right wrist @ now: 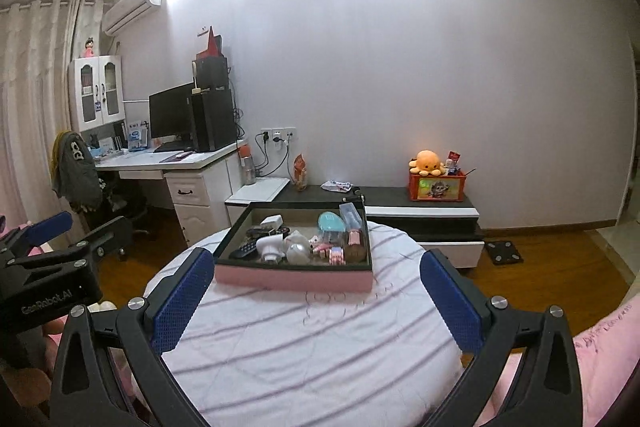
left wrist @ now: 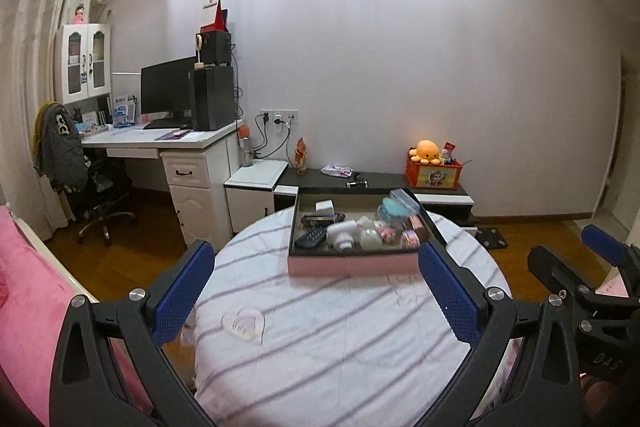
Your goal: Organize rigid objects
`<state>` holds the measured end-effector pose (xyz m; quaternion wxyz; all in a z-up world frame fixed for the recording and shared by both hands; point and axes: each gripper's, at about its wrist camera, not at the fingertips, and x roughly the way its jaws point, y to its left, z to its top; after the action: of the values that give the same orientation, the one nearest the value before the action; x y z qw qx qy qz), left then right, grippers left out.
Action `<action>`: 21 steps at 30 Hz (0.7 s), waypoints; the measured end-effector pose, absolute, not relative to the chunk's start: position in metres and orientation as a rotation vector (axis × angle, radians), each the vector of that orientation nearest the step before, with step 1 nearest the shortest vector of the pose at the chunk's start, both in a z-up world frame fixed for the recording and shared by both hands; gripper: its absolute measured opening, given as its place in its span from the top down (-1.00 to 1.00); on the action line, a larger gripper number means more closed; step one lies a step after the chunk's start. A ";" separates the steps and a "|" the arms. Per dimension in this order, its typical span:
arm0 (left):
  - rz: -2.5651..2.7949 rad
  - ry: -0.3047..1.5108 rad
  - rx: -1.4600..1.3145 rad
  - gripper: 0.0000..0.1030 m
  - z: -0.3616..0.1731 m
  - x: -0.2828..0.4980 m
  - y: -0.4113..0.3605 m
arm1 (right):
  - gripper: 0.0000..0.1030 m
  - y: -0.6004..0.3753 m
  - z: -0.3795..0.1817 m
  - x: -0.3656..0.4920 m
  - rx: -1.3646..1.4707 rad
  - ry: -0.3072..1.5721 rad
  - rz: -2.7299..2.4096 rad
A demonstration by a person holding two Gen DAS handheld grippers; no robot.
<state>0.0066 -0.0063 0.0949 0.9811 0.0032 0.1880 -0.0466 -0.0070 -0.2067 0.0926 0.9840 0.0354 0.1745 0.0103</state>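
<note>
Above the striped table (left wrist: pixel 320 339), both tongs (left wrist: pixel 316 291) (right wrist: pixel 316 291) gape wide, tray (left wrist: pixel 352 264) ahead

We noted a round table (left wrist: pixel 340 339) draped in a white cloth (right wrist: pixel 304 347) with thin purple-grey stripes and faint line drawings, one a heart outline near the left side. Directly on the cloth, toward the far edge, sat one shallow tray (left wrist: pixel 352 264) with pink outer walls and a dark rim (right wrist: pixel 294 279). The tray stood flat and held a jumble of small things. The nearer part of the cloth lay bare. Wood floor (left wrist: pixel 132 227) showed around the table.
</note>
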 end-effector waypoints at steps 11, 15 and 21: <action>-0.071 0.318 -0.023 -1.00 0.096 -0.063 0.009 | -1.00 -0.186 0.097 -0.080 0.037 0.260 0.014; -0.063 0.324 -0.023 -1.00 0.096 -0.061 0.008 | -1.00 -0.185 0.101 -0.082 0.039 0.248 0.011; -0.067 0.336 -0.011 -1.00 0.092 -0.058 0.003 | -1.00 -0.186 0.095 -0.078 0.046 0.266 0.015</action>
<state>-0.0582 0.0030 0.0916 0.9853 -0.0055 0.1674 -0.0334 -0.0781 -0.1856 0.0953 0.9908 0.0228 0.1328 0.0077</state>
